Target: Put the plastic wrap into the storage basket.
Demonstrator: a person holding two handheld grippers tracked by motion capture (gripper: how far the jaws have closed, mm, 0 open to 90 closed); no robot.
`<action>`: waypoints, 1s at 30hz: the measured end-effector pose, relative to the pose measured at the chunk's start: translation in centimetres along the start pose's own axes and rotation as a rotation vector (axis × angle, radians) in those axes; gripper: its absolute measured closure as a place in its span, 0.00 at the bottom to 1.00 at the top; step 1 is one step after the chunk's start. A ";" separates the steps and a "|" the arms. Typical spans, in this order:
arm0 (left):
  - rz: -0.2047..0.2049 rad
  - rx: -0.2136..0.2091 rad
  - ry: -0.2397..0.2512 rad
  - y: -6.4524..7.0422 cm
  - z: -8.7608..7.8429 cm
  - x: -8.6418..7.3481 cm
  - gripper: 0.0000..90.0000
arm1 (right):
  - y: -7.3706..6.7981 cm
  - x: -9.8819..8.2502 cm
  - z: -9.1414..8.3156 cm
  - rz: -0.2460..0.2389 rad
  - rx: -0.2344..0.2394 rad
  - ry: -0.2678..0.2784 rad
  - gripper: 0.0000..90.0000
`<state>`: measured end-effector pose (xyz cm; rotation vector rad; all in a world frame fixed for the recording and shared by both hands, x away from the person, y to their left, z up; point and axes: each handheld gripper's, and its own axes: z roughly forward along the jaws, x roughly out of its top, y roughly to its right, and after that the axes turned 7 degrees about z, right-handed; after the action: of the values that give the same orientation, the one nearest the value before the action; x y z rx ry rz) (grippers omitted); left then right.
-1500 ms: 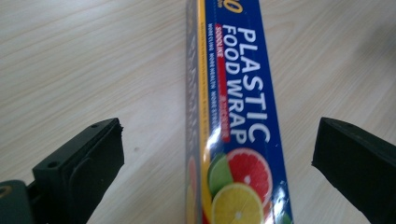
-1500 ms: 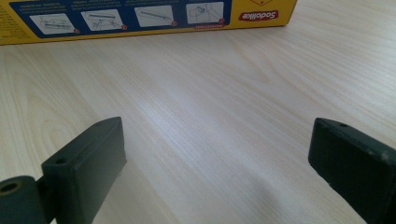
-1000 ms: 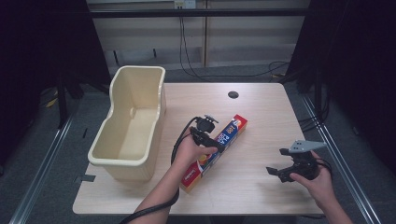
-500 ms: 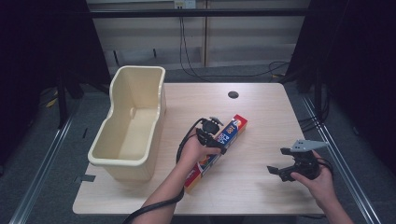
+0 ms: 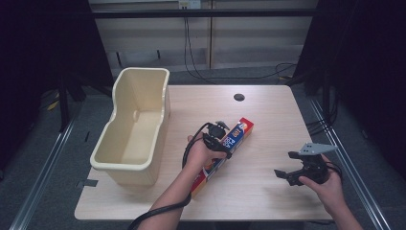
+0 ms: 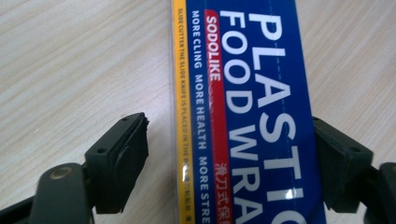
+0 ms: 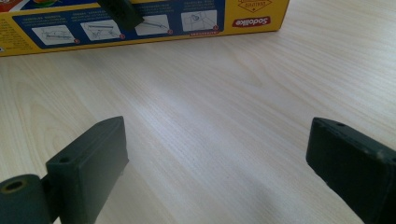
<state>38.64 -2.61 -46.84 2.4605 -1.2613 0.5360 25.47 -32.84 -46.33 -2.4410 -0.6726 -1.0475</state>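
A long plastic food wrap box [image 5: 240, 129], blue, yellow and red, lies slantwise on the wooden table [image 5: 268, 120] near its middle. My left gripper [image 5: 219, 142] is lowered over the box's middle. In the left gripper view its open jaws straddle the box [image 6: 247, 116]: the left one stands a little off the yellow edge and the right one is at the blue edge. My right gripper [image 5: 283, 173] is held open low over bare wood at the front right, apart from the box. In the right gripper view the box's yellow side [image 7: 154, 23] runs along the top.
A tall cream plastic bin [image 5: 143, 91] stands at the table's left side, its long wall close to my left forearm. A dark round hole [image 5: 239, 97] sits in the tabletop at the back. Cables trail on the floor behind the table.
My left gripper has slid a little down and right onto the box, its jaws now on either side of it. The box and my right gripper have stayed put.
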 end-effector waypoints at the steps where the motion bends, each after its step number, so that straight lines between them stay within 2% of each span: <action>1: 0.000 -0.006 -0.006 0.0 0.0 0.1 0.24 | 0.0 0.0 0.0 0.001 0.002 0.000 0.06; 3: -0.020 -0.005 -0.014 0.2 0.2 0.1 0.26 | 0.0 0.0 0.0 0.002 0.000 0.002 0.06; 6: -0.011 -0.008 -0.032 0.2 0.3 0.2 0.28 | 0.1 0.0 -0.1 0.001 0.001 0.004 0.06; 8: -0.022 -0.020 -0.069 0.2 0.6 0.3 0.32 | 0.0 0.0 -0.1 0.002 0.004 0.004 0.06; 11: -0.016 -0.006 -0.087 0.2 0.7 0.5 0.35 | 0.0 0.0 -0.1 0.001 0.008 0.004 0.06; 14: -0.031 0.014 -0.103 0.5 0.6 0.8 0.41 | 0.0 0.0 0.0 0.001 0.004 0.002 0.06; 15: -0.026 0.033 -0.136 0.6 0.2 1.2 0.43 | 0.0 0.0 0.0 0.000 0.006 0.000 0.06; 17: -0.018 0.024 -0.152 0.4 0.1 1.3 0.44 | 0.0 0.0 0.0 0.000 0.008 0.001 0.06; 19: -0.031 0.016 -0.165 0.4 0.1 1.4 0.44 | 0.0 0.0 0.1 -0.007 0.009 -0.001 0.06; 20: -0.041 -0.005 -0.185 0.3 -0.2 1.5 0.44 | -0.1 0.0 0.1 -0.006 0.008 -0.004 0.06; 21: -0.041 -0.005 -0.185 0.3 -0.2 1.5 0.44 | -0.1 0.0 0.1 -0.006 0.008 -0.004 0.06; 22: -0.059 -0.020 -0.190 0.4 -0.6 1.5 0.44 | 0.0 0.0 0.1 -0.007 0.007 -0.005 0.06; 25: -0.057 -0.020 -0.199 0.5 -1.1 1.7 0.44 | 0.0 0.0 0.2 -0.007 0.010 -0.005 0.06; 28: -0.080 -0.032 -0.201 0.4 -2.1 1.9 0.45 | -0.1 0.0 0.2 -0.011 0.012 -0.007 0.06; 30: -0.080 -0.032 -0.200 0.4 -2.4 2.0 0.44 | -0.1 0.0 0.1 -0.010 0.012 -0.006 0.06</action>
<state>38.97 -3.12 -43.75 2.5760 -1.2268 0.2525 25.45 -32.69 -46.39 -2.4340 -0.6917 -1.0383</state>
